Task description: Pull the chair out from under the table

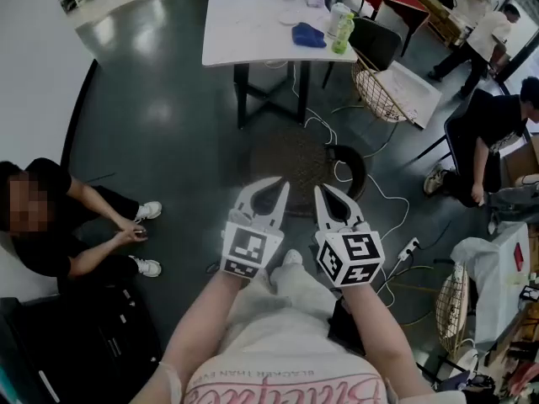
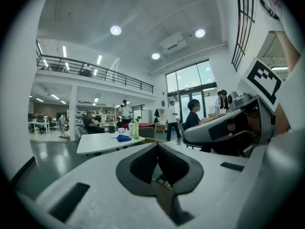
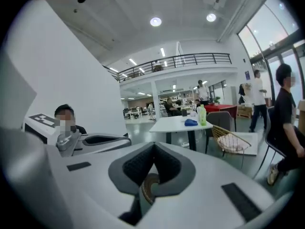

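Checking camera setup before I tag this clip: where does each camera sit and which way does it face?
Head view: on the person's head, facing steeply down; forearms, legs, left gripper and right gripper show.
Left gripper view: on that gripper, level along its shut fingers; right gripper at right.
Right gripper view: likewise, left gripper at left.
Shared: all see the white table and green bottle.

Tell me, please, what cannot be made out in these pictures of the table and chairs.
- Label on the green bottle: too small in every view.
- Wire chair: in the left gripper view, nearly all hidden behind the left gripper and its own body.
- Person in black: in the head view, partly cut off by the right edge.
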Available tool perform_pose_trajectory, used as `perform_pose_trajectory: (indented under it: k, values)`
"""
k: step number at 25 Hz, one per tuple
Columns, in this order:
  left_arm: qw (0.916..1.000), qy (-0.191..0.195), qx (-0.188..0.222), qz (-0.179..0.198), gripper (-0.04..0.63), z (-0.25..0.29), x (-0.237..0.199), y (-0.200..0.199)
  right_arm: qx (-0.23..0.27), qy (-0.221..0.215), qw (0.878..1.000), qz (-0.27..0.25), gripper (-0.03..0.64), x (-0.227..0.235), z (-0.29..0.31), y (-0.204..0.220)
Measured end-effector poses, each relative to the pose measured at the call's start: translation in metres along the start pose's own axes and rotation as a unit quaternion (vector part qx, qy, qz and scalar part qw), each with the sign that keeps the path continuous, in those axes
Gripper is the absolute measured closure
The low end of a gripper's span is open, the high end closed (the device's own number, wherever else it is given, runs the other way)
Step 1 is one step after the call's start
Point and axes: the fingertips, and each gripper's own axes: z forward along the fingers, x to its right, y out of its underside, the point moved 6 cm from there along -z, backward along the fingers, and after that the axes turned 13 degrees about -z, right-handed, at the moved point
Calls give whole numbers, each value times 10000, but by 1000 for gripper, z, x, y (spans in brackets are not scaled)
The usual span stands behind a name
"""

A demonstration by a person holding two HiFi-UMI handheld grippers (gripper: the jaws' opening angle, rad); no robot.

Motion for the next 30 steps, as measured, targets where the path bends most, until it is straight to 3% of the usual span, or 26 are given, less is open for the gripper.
perform_pose_trajectory:
  k: [9, 19, 30]
  values:
    - [9988, 202, 433, 119, 594, 13, 19, -51, 769, -150, 9922, -966, 612, 6, -11, -46]
    - [9978, 142, 643, 101, 594, 25, 27, -68, 1053, -268, 9882, -1084, 612, 14, -4, -61]
    - [9973, 101, 726, 41, 594, 30, 23, -72, 1028, -220, 9884, -1097, 613, 18, 5, -62]
